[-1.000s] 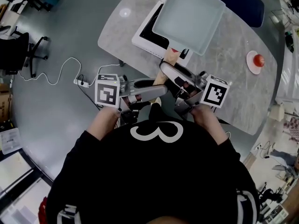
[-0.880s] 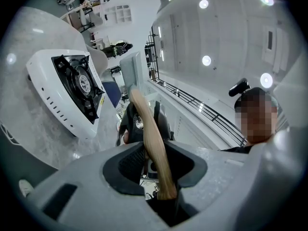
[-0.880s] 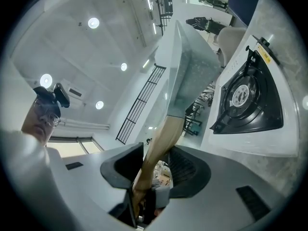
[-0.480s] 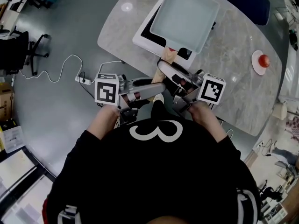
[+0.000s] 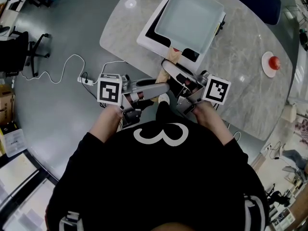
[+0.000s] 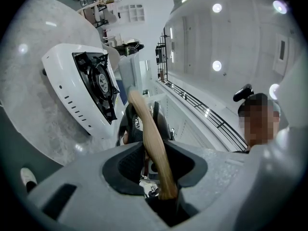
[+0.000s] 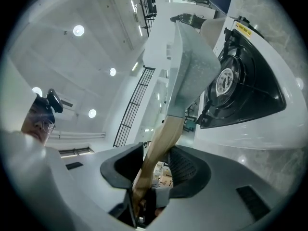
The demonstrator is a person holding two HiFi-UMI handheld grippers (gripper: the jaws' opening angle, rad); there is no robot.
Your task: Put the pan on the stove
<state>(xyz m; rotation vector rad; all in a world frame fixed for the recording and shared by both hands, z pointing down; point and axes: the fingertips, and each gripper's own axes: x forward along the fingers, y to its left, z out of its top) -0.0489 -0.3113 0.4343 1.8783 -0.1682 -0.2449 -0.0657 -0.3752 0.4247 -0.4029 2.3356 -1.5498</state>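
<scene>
The square pale-grey pan (image 5: 190, 19) is held by its wooden handle (image 6: 150, 138), which is clamped between the fingers of both the left gripper (image 6: 144, 124) and the right gripper (image 7: 159, 165). The pan's body lies beyond them, over the white single-burner stove (image 5: 151, 40) on the grey marble bench (image 5: 240, 61). The stove's yellow label (image 7: 243, 29) is too small to read.

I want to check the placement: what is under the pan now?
The white stove lies under the pan, on the table. From above, the pan covers most of it; the left gripper view shows its black burner.
</scene>
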